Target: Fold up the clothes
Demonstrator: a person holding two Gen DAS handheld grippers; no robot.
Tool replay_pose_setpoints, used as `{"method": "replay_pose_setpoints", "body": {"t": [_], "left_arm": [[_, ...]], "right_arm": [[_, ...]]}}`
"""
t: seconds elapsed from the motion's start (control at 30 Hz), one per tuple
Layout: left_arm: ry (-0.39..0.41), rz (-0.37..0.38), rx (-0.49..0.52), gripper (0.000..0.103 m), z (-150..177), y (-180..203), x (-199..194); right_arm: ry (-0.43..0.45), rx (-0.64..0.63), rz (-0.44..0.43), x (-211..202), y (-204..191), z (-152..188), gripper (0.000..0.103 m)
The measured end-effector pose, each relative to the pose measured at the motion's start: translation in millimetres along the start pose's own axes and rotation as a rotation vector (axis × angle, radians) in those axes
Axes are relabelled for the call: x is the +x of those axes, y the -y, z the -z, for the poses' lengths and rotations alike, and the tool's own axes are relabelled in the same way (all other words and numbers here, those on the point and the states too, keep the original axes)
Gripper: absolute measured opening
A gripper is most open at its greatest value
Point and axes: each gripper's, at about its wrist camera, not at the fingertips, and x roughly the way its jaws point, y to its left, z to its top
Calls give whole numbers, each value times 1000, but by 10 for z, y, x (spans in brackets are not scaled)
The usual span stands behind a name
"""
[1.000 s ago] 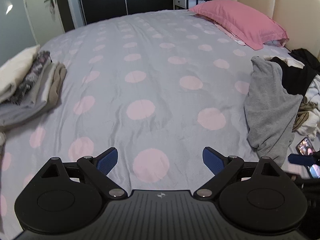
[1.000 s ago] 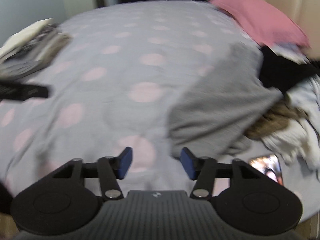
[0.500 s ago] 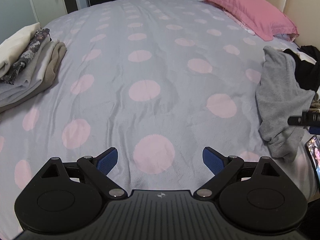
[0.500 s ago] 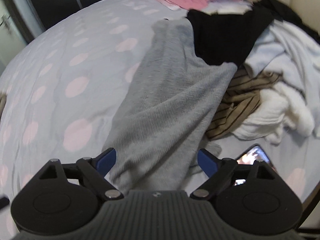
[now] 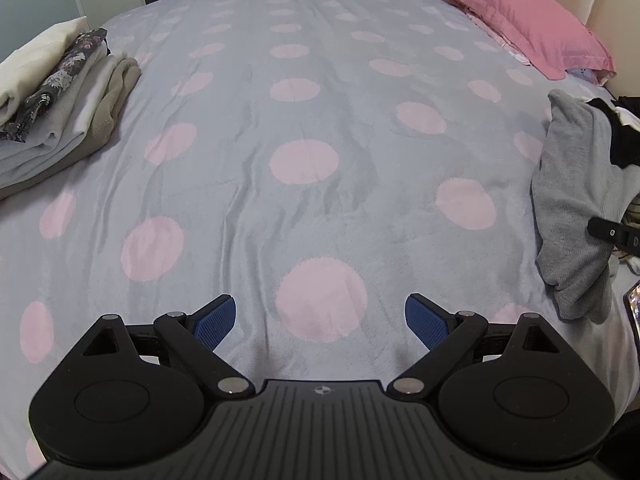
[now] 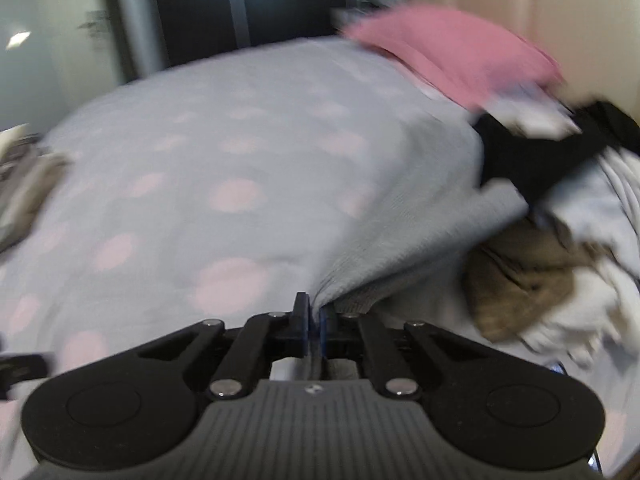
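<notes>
Grey ribbed knit is what I've got pinched in my right claw (image 6: pixel 315 322) right now: both pads clamped hard on an edge of the grey top (image 6: pixel 404 216), which trails off toward the messy heap of clothes (image 6: pixel 560 216) at the right edge of the bed (image 5: pixel 312 208). My left claw (image 5: pixel 319 322) hangs wide apart, gripping nothing, over the bare middle of the spotty cover. A folded pile (image 5: pixel 60 108) sits at the left edge. My guess at doing this well: drag the top slowly out to the middle so the black piece (image 6: pixel 532 160) lying over it slides off instead of coming along. Then catch a second edge with the left claw and spread it flat before any fold. Right view is blurry, so I can't tell which edge I've grabbed.
</notes>
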Motion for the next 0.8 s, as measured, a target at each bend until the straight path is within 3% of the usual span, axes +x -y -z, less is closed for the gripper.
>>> {"method": "replay_pose_setpoints", "body": {"t": [0.2, 0.57, 0.63, 0.67, 0.73, 0.8], "left_arm": [[47, 24, 22, 93, -18, 42, -216], [134, 35, -20, 93, -84, -143, -627], [131, 39, -15, 93, -66, -146, -637], [127, 42, -9, 93, -53, -137, -634], [117, 50, 4, 93, -28, -110, -617], [106, 63, 12, 93, 3, -85, -593]], "right_arm": [[-42, -6, -244, -395, -356, 42, 5], [-255, -173, -453, -668, -1089, 651, 6], [-294, -204, -491, -717, -1223, 762, 14], [-313, -219, -509, -741, -1290, 818, 26], [-327, -230, -493, -730, -1289, 848, 40], [-331, -235, -482, -734, -1256, 848, 42]]}}
